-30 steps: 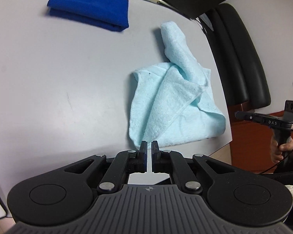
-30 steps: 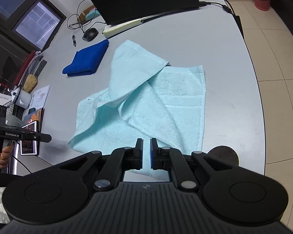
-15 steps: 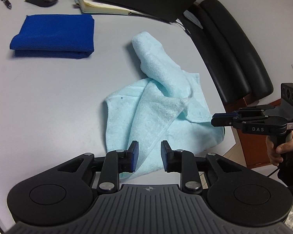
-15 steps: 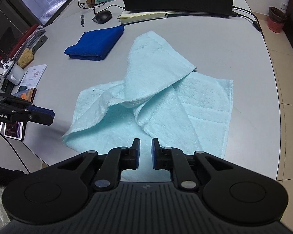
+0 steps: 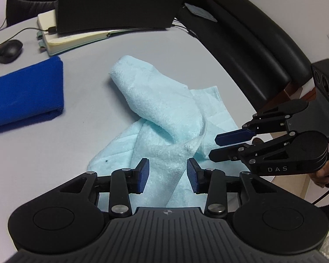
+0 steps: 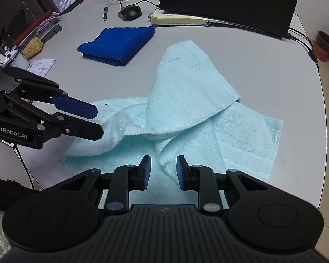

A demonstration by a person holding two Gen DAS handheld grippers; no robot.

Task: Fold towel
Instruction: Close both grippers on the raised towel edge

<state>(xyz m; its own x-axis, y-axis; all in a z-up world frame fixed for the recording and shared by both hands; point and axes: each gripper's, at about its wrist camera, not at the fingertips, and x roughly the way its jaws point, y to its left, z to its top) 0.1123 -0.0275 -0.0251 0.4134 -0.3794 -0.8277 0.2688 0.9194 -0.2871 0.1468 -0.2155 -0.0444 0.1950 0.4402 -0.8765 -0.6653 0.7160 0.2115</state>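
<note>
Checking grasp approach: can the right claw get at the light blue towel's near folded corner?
Probably yes. The right claw is open, the towel corner lies just ahead between its fingers, and the left claw stays off to the side.

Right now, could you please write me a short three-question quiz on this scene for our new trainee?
1. True or false: the left gripper is shut on the light blue towel.
2. Which is neatly folded: A) the light blue towel, B) the dark blue cloth?
3. Fill in: the black ____ lies beside the pen.

Key: 1 false, both the left gripper and the right gripper are open; 2 B; 3 mouse.
</note>
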